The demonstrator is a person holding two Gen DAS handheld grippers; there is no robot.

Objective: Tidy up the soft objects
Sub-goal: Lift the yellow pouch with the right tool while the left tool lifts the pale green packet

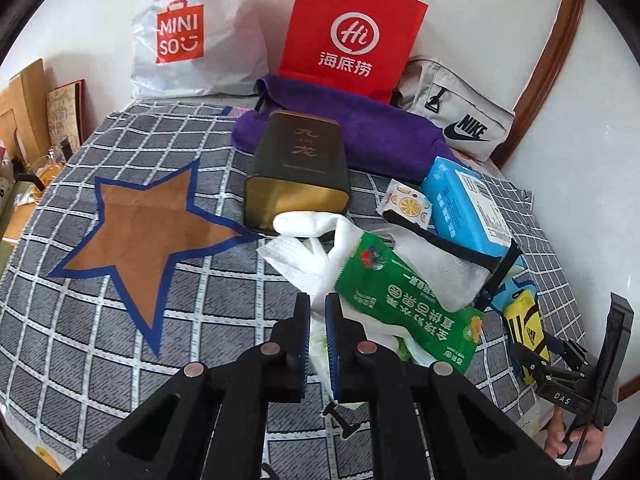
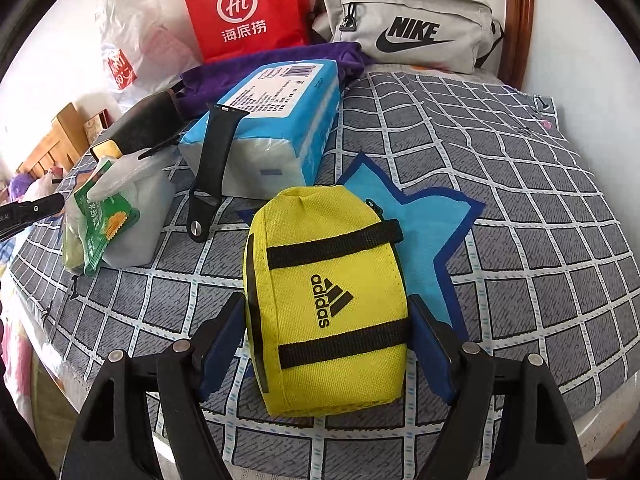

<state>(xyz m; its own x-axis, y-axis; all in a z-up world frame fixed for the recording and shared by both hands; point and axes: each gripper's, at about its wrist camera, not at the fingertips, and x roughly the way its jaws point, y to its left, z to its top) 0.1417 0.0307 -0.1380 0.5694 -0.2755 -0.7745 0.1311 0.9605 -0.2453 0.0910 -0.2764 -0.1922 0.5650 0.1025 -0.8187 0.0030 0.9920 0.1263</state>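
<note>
White soft cloth [image 1: 320, 280] is pinched between the closed fingers of the left gripper [image 1: 317, 316], at the near end of a pile on the grey checked tablecloth [image 1: 120, 320]. Partly over that cloth a green snack packet [image 1: 404, 304] is laid; just behind it a dark tea tin [image 1: 300, 168] is lying on its side, open end toward the camera. A blue tissue pack [image 2: 276, 120] is seen beside the pile, with a black watch strap [image 2: 212, 160] leaned against it. At the back a purple towel [image 1: 360, 128], red paper bag [image 1: 352, 28], white Miniso bag [image 1: 188, 32] and grey Nike pouch [image 2: 408, 32] are lined up against the wall.

Yellow Adidas pouch [image 2: 328, 300] is straddled by the right gripper [image 2: 326, 344], jaws spread wide. Blue pads are at or very near the pouch sides; firm contact cannot be confirmed. Pouch is lying partly on a blue star patch [image 2: 428, 232]. A brown star patch [image 1: 148, 224] is seen to the left of the pile.
</note>
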